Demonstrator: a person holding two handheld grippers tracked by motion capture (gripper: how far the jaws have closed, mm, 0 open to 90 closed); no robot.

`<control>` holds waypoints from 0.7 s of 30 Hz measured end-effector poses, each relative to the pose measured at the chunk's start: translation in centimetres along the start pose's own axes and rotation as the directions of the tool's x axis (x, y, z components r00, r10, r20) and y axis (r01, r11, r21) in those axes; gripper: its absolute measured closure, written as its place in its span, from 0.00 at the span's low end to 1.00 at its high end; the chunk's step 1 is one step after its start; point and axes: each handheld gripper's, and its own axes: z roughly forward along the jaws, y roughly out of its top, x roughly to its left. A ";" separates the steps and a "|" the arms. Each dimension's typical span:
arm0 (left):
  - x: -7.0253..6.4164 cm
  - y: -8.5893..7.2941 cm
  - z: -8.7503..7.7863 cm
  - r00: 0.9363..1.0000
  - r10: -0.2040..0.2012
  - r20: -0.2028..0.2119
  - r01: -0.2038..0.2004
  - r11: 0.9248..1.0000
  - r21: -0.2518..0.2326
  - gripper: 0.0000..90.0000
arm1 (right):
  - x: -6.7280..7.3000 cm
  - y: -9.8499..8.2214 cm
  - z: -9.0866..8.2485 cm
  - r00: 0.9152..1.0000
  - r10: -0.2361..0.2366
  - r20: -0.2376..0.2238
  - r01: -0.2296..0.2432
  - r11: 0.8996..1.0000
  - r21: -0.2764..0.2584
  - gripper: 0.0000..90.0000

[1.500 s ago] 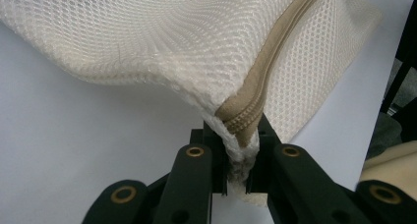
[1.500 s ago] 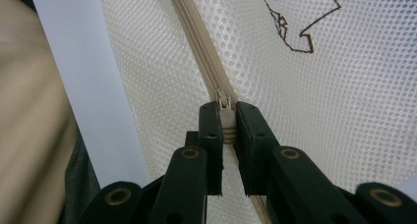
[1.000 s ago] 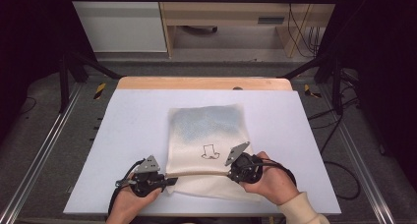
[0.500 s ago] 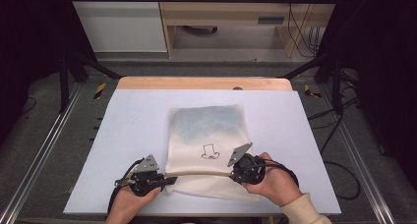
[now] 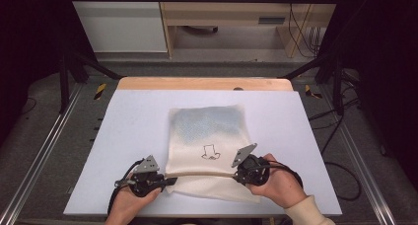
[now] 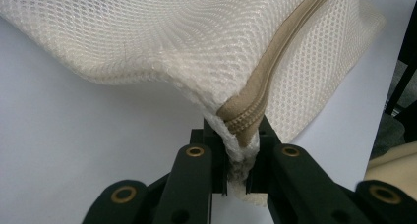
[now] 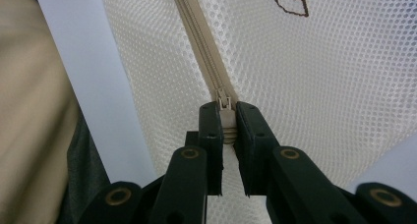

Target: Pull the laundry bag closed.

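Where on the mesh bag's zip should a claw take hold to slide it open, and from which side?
On the zip pull, the small tab at the right end of the zip. Come in from the right, along the zip line, as the right claw does here, pinching it flat. The left claw clamps the mesh bag at the opposite end, keeping the zip taut.

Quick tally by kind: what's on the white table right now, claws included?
Mesh laundry bag, cream, with a zipper: 1
Claws: 2, the left claw shut on the bag's zipper end, the right claw shut on the zipper pull
Total: 3
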 end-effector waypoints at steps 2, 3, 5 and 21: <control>0.0 0.0 0.0 1.000 0.002 0.000 -0.002 1.000 0.000 0.92 | -0.1 -0.1 -0.1 1.000 -0.001 0.002 0.001 1.000 -0.001 0.91; 0.0 0.0 0.0 1.000 0.000 -0.001 0.000 1.000 -0.001 0.92 | -0.1 -0.3 -0.1 1.000 0.002 0.003 -0.002 1.000 -0.002 0.91; 0.0 0.0 0.0 1.000 0.000 0.000 0.000 1.000 0.000 0.92 | -0.2 -0.5 -0.2 1.000 0.006 0.005 -0.006 1.000 0.001 0.91; 0.1 0.0 -0.1 1.000 -0.001 -0.003 0.001 1.000 -0.005 0.92 | -0.3 -0.9 -0.4 1.000 0.016 0.008 -0.016 1.000 0.000 0.91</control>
